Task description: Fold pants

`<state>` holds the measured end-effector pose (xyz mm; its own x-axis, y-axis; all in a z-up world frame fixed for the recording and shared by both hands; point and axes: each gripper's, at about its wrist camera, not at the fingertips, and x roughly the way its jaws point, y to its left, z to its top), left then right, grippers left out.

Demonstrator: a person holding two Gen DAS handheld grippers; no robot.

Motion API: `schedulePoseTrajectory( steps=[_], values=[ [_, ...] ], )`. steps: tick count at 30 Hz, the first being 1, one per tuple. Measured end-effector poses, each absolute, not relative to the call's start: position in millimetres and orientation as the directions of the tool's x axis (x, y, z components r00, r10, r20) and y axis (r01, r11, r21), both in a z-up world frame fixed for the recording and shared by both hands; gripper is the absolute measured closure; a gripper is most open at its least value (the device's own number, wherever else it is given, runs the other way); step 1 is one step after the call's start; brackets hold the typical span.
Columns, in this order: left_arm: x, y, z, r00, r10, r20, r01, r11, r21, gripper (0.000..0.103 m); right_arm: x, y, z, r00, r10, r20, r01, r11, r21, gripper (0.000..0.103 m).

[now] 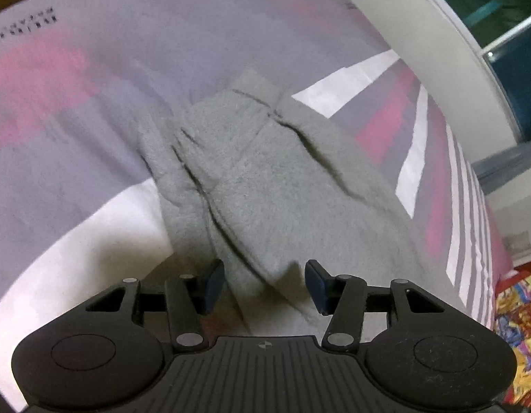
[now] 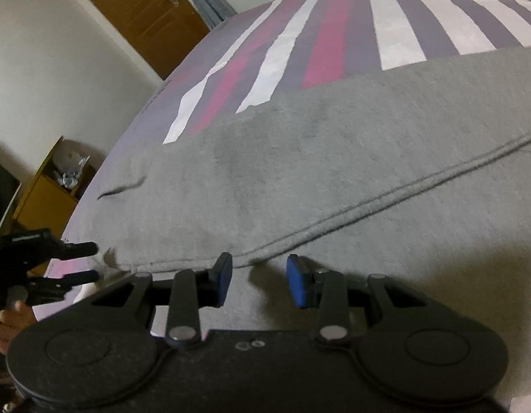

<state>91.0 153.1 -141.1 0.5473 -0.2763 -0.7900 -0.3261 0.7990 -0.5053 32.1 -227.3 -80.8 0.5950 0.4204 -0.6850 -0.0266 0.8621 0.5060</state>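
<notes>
Grey fleece pants (image 1: pixel 265 186) lie on a striped bed, bunched with several folds in the left wrist view. My left gripper (image 1: pixel 263 284) is open, its blue pads either side of the near corner of the cloth, not closed on it. In the right wrist view the pants (image 2: pixel 334 172) spread flat and wide, with a double-stitched seam running across. My right gripper (image 2: pixel 260 280) is open just above the cloth at the seam's near end. The left gripper (image 2: pixel 83 261) also shows at the left edge of that view, open, at the pants' corner.
The bed sheet (image 1: pixel 93 69) has grey, pink and white stripes (image 2: pixel 334 34). A wooden door (image 2: pixel 141 10) and a small wooden shelf (image 2: pixel 55 186) stand beyond the bed. A window (image 1: pixel 499 17) and a colourful patterned cloth (image 1: pixel 520 327) are at the right.
</notes>
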Motion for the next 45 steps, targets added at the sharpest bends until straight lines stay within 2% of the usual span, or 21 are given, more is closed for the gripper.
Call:
schedulePoseTrajectory(
  steps=[4, 8, 9, 10, 11, 17, 18, 19, 21, 27, 30, 34, 41, 45],
  values=[
    [97, 148, -142, 0.541, -0.326, -0.776, -0.298, 0.788, -0.539, 0.051, 31, -222, -86, 0.584, 0.425, -0.691, -0.031, 0.863, 0.505, 0.067],
    [109, 144, -161, 0.522, -0.340, -0.782, -0.344, 0.755, -0.558, 0.051, 27, -221, -84, 0.587, 0.421, -0.691, -0.021, 0.861, 0.508, 0.067],
    [112, 144, -163, 0.532, -0.342, -0.775, -0.349, 0.745, -0.568, 0.065, 28, -221, -84, 0.587, 0.419, -0.693, -0.015, 0.861, 0.508, 0.069],
    [116, 143, -164, 0.535, -0.338, -0.775, -0.348, 0.747, -0.566, 0.073, 28, -223, -84, 0.588, 0.418, -0.692, -0.005, 0.858, 0.514, 0.069],
    [119, 142, -166, 0.534, -0.329, -0.779, -0.352, 0.751, -0.559, 0.077, 30, -227, -86, 0.593, 0.418, -0.689, 0.014, 0.849, 0.528, 0.069],
    [130, 144, -169, 0.547, -0.303, -0.781, -0.377, 0.743, -0.552, 0.081, 51, -248, -101, 0.643, 0.420, -0.641, 0.166, 0.740, 0.652, 0.069],
    [129, 145, -166, 0.552, -0.295, -0.780, -0.368, 0.754, -0.545, 0.083, 56, -249, -103, 0.647, 0.426, -0.632, 0.178, 0.722, 0.669, 0.078],
    [130, 144, -163, 0.557, -0.289, -0.779, -0.359, 0.762, -0.539, 0.087, 58, -248, -104, 0.649, 0.425, -0.631, 0.180, 0.720, 0.670, 0.093],
    [131, 146, -158, 0.564, -0.288, -0.774, -0.345, 0.770, -0.537, 0.088, 54, -240, -94, 0.666, 0.421, -0.616, 0.135, 0.744, 0.655, 0.095],
    [113, 176, -126, 0.608, -0.292, -0.738, -0.285, 0.788, -0.547, 0.089, 9, -210, -46, 0.679, 0.479, -0.556, -0.074, 0.798, 0.597, 0.095],
    [101, 188, -132, 0.597, -0.274, -0.754, -0.277, 0.812, -0.514, 0.089, -8, -193, -50, 0.640, 0.481, -0.599, -0.132, 0.837, 0.531, 0.095],
    [103, 188, -167, 0.546, -0.243, -0.801, -0.312, 0.829, -0.464, 0.088, -6, -178, -87, 0.573, 0.439, -0.692, -0.106, 0.877, 0.468, 0.095],
    [95, 191, -154, 0.577, -0.243, -0.780, -0.291, 0.831, -0.474, 0.088, -11, -170, -74, 0.604, 0.431, -0.671, -0.147, 0.887, 0.438, 0.095],
    [95, 198, -170, 0.560, -0.256, -0.788, -0.333, 0.801, -0.497, 0.088, 1, -168, -90, 0.563, 0.430, -0.706, -0.117, 0.887, 0.448, 0.095]
  ],
)
